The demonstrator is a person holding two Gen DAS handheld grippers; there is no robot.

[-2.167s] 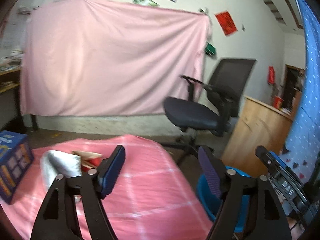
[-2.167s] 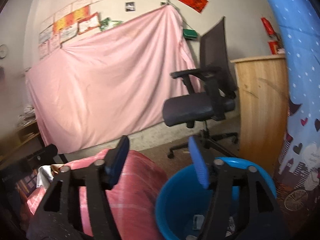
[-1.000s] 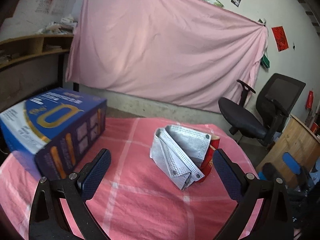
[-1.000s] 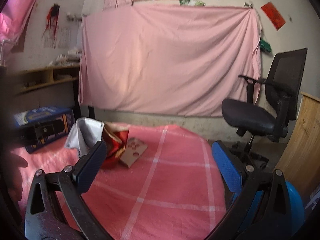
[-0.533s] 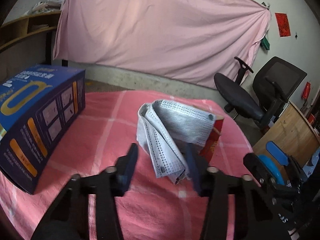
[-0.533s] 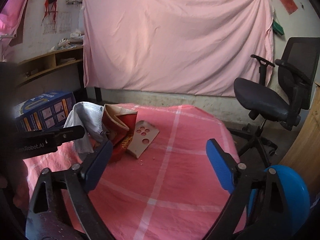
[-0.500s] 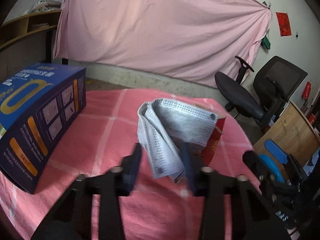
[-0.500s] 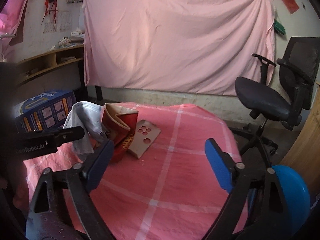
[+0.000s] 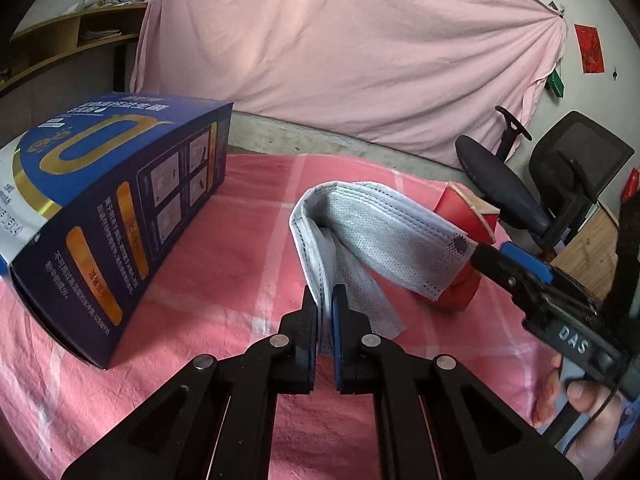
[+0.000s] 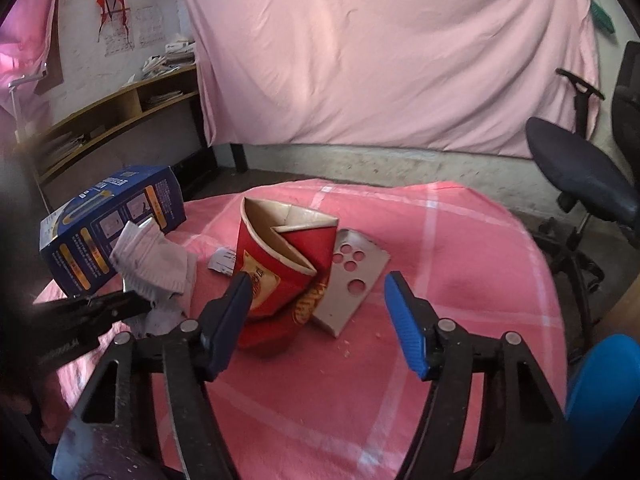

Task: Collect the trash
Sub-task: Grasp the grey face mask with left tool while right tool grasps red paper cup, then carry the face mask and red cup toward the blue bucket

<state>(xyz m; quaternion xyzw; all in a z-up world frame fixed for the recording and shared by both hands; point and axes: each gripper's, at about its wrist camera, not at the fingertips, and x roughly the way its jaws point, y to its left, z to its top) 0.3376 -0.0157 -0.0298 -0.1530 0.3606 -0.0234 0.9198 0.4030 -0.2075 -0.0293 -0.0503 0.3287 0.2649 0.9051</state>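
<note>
Between your left gripper's [image 9: 325, 312] pads, at 6 o'clock in the left wrist view, you are pinching one folded edge of the grey face mask [image 9: 372, 224], the jaws drawn nearly together on it. Only a thin fold is sitting in the pads, so a quick lift is risking a slip, and the loose flap is draping over the crushed red paper cup [image 10: 284, 264] at 3 o'clock, where it is likely to drag the cup over as you are rising. Your right gripper [image 10: 318, 304] is standing wide apart, holding nothing, with its left pad close beside the cup; closing too hard is risking the creased cup squirting out sideways. Just right of the cup, the grey card with round holes [image 10: 352, 280] is lying flat on the pink cloth [image 10: 460, 264], and the blue box [image 9: 108, 208] is sitting at 9 o'clock. At 4 o'clock in the right wrist view, the blue bin [image 10: 604, 396] is showing only an edge, so a drop could miss it.
</note>
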